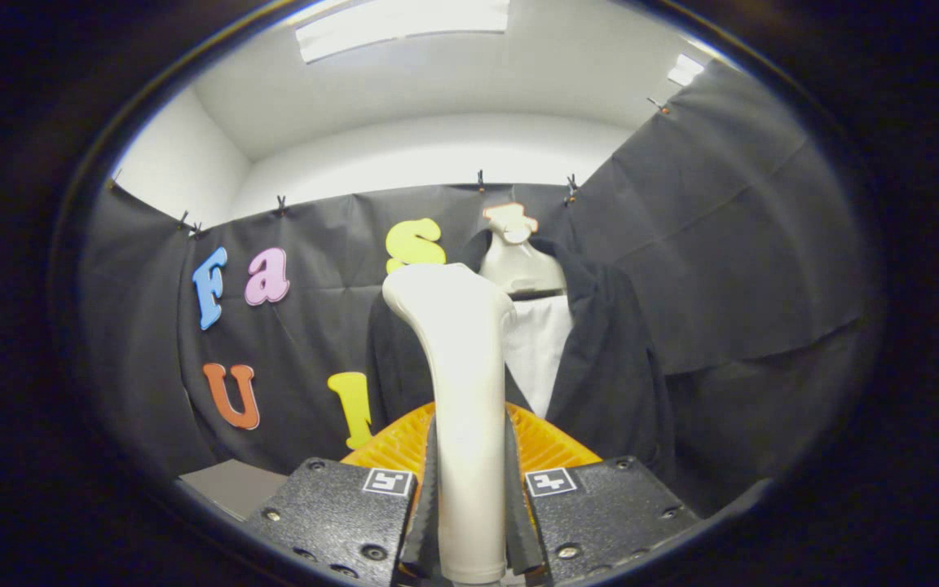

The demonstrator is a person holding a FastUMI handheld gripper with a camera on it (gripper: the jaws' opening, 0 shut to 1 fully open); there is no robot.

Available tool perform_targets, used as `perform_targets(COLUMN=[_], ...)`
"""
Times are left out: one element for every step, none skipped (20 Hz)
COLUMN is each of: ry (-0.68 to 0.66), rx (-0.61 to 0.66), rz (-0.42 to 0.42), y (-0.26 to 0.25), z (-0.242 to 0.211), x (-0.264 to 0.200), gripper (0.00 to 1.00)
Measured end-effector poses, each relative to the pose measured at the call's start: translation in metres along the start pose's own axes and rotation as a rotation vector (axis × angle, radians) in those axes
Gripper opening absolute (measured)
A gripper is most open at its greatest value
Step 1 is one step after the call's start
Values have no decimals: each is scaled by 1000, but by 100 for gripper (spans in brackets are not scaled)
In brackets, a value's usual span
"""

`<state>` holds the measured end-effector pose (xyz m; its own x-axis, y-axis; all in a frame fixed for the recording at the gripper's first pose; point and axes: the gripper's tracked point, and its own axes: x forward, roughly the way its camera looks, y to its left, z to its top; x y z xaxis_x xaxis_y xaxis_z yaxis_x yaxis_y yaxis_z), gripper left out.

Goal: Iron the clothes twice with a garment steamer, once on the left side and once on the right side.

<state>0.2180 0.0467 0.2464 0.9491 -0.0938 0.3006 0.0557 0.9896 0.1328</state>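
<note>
A white garment steamer (461,367) stands upright between my fingers, its handle pressed on both sides, so my gripper (471,497) is shut on it. Its head curves up and forward toward a mannequin torso (522,265). The mannequin wears a black jacket (608,359) hanging open over a white shirt (539,346). The steamer head covers part of the jacket's left front. The clothes hang just beyond the steamer, a short way ahead of my fingers.
An orange ribbed object (547,444) lies just ahead of the fingers, below the jacket. A grey tabletop corner (229,485) shows to the left of the fingers. Black cloth walls close the booth behind and to the right of the mannequin.
</note>
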Motion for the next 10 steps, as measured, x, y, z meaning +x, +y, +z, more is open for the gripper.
perform_targets(ry=[-25, -48, -68, -82, -92, -93, -100, -107, -113, -114], rx=[-7, -15, -20, -24, -24, -39, -54, -70, -82, -92], rz=[16, 29, 39, 47, 50, 52, 59, 65, 68, 67], y=[0, 0, 0, -1, 0, 1, 0, 1, 0, -2], z=[10, 18, 27, 33, 38, 43, 46, 51, 53, 54], x=[11, 21, 32, 43, 53, 63, 71, 78, 84, 88], gripper=[37, 37, 37, 37, 37, 37, 37, 37, 37, 37])
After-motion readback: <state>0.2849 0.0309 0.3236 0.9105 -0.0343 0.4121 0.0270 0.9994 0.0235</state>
